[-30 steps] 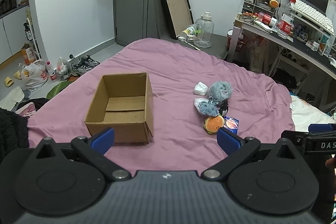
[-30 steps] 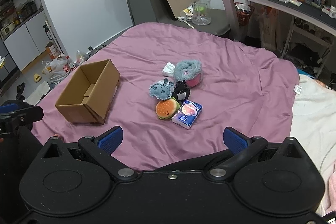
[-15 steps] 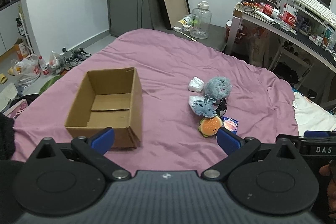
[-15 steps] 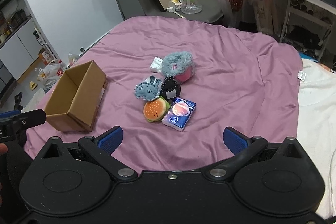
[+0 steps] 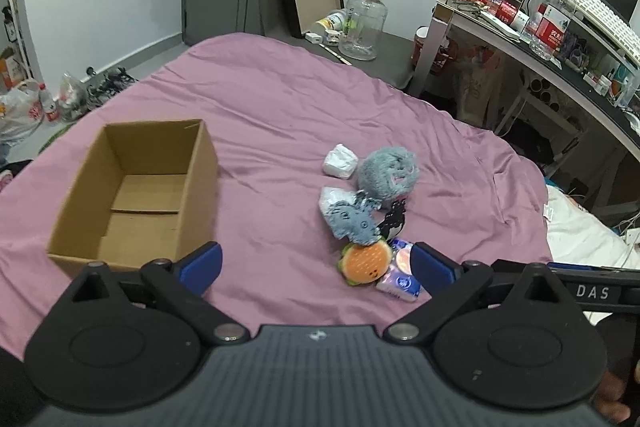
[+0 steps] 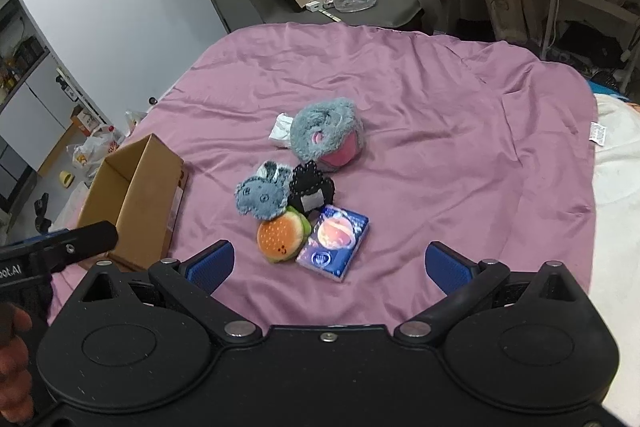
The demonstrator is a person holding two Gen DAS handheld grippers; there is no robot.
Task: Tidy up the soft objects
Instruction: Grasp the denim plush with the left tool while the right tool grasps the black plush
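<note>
Hovering above the near edge of the mauve satin bedspread (image 6: pixel 440 115), the right gripper (image 6: pixel 328 261) has its blue-padded jaws spread wide with nothing between them; the left gripper (image 5: pixel 316 265) is equally wide and empty. The soft things lie clustered mid-bed: an orange hamburger-shaped plush (image 6: pixel 282 237) nearest, touching a purple tissue packet (image 6: pixel 334 242) at its 3 o'clock, a flat grey fuzzy animal plush (image 6: pixel 262 195) at its 12 o'clock beside a small black spiky plush (image 6: pixel 311 189), and a round grey furry ball with a pink underside (image 6: pixel 326 135) beyond, with a crumpled white wad (image 6: pixel 282 127) at its 9 o'clock. The open brown cardboard box (image 5: pixel 136 187) sits well apart at the cluster's 9 o'clock, apparently empty. All look light and squashy, unlikely to break. The burger should compress under a pinch across its middle. The packet's film may slip, so gripping its short sides seems wiser.
</note>
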